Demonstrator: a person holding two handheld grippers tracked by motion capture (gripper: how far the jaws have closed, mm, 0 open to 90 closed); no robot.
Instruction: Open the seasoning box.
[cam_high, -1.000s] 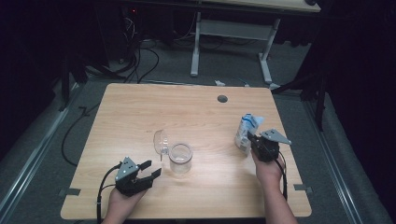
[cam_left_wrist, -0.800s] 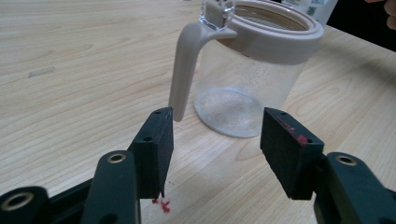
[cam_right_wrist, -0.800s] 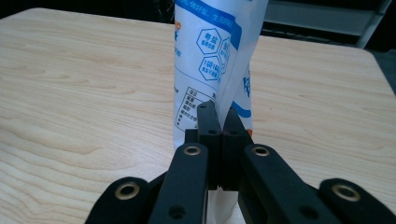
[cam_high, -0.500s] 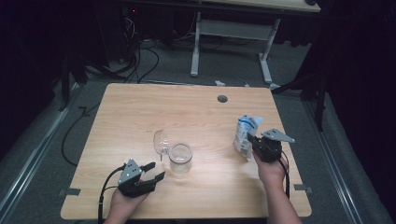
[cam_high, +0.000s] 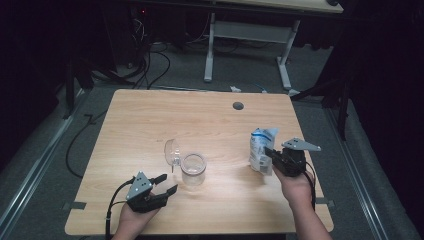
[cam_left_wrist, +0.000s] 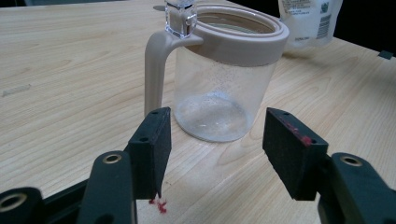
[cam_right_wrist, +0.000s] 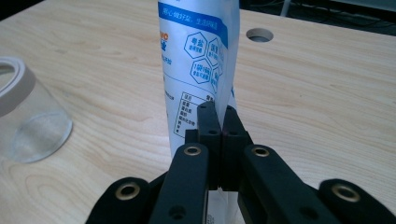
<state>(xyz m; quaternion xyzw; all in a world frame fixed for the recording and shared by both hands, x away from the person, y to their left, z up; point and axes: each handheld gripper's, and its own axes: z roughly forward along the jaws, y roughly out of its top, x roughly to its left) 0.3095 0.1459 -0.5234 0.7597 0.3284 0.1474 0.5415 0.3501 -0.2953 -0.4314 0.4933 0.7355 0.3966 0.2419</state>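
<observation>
Near the table's right edge, the pouch (cam_high: 261, 150) is pinched upright by the right gripper (cam_high: 272, 156); the thin film may slip. Beside the jar (cam_high: 193, 168), the left gripper (cam_high: 165, 184) stands released.

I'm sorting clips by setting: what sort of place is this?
Probably a lab or recording workspace, not a kitchen: a bare wooden table with a cable hole, loose cables on grey carpet, and a second desk frame behind, in a dark room.

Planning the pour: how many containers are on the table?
2: a clear lidded jar near the table's middle, ahead of the left gripper, and a white-blue bag pinched in the right gripper.
</observation>
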